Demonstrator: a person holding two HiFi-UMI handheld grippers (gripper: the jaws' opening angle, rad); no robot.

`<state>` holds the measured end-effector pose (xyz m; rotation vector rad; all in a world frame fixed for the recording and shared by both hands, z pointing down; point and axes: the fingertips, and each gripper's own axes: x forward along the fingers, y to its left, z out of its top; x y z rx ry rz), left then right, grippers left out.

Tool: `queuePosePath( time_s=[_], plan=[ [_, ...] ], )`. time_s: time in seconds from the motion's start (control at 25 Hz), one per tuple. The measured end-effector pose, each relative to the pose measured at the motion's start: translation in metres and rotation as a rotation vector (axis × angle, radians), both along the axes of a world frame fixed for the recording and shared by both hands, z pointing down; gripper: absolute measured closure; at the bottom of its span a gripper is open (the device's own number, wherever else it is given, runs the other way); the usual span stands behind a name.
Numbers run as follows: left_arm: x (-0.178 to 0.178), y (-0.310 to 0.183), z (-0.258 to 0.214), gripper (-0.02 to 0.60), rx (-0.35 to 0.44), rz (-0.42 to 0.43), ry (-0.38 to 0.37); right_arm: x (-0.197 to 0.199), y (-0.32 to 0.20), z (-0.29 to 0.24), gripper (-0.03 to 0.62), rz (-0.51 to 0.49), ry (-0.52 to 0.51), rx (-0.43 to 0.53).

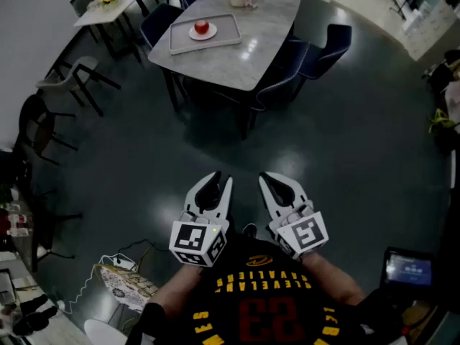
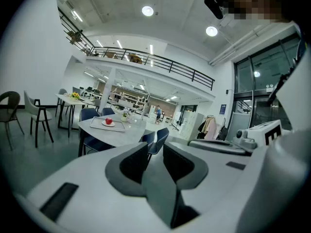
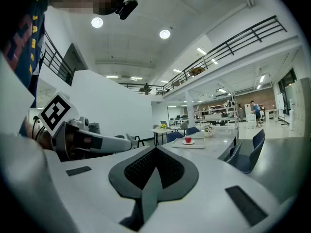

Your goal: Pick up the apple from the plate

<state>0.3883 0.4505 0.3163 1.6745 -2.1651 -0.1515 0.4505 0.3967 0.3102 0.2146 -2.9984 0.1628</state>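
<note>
"Approaching looks like the step in hand. Where is the apple?"

"On its white plate, inside a tray on the grey tabletop, far off at the top of the head view. Blue chairs are drawn up around it, and a wide stretch of dark floor lies between it and the person."

"And the grippers?"

"Both are held low, side by side, close to the person's body and well apart from the tabletop. The left gripper has its jaws slightly parted with nothing between them; its own view shows a chair through the gap. The right gripper is clenched tip to tip on nothing."

"So no grasp has begun?"

"None, as I judge it. The apple sits untouched on the plate."

"What does the next move call for?"

"Crossing the floor to an edge of the tabletop that the chairs leave free. Then one gripper must spread its jaws wider than the apple, pass over the tray's rim, straddle the fruit and close on its sides without shoving the plate."

"Which gripper?"

"Either could serve. The right one needs opening first, and the left one's gap looks too narrow as it stands."
</note>
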Motion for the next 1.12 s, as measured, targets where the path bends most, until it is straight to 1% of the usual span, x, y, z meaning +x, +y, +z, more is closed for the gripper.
queuePosePath(
  time_s=[0.16,0.32,0.44,0.64,0.8,0.92,1.04,1.12],
  plan=[
    [-0.015,-0.01,0.004,0.48,-0.008,-0.001,0.012,-0.016,-0.012,0.001,0.588,0.005,0.026,-0.004],
    [-0.042,-0.028,0.012,0.48,-0.016,-0.001,0.026,-0.044,-0.028,0.01,0.588,-0.003,0.028,-0.013],
    [-0.067,-0.046,0.018,0.48,-0.018,0.008,0.033,-0.067,-0.048,0.016,0.588,0.02,0.037,-0.024],
    [-0.124,-0.077,0.014,0.48,-0.014,0.032,0.039,-0.121,-0.08,0.013,0.588,0.06,0.037,-0.014],
    [-0.17,-0.1,0.013,0.48,-0.017,0.047,0.054,-0.168,-0.101,0.015,0.588,0.071,0.076,-0.026],
    [-0.204,-0.113,0.015,0.48,-0.02,0.05,0.074,-0.201,-0.117,0.018,0.586,0.093,0.126,-0.038],
    [-0.24,-0.12,0.019,0.48,-0.02,0.048,0.09,-0.236,-0.127,0.019,0.586,0.095,0.128,-0.032],
    [-0.265,-0.121,0.022,0.48,-0.018,0.045,0.1,-0.261,-0.13,0.023,0.586,0.103,0.148,-0.032]
  ],
)
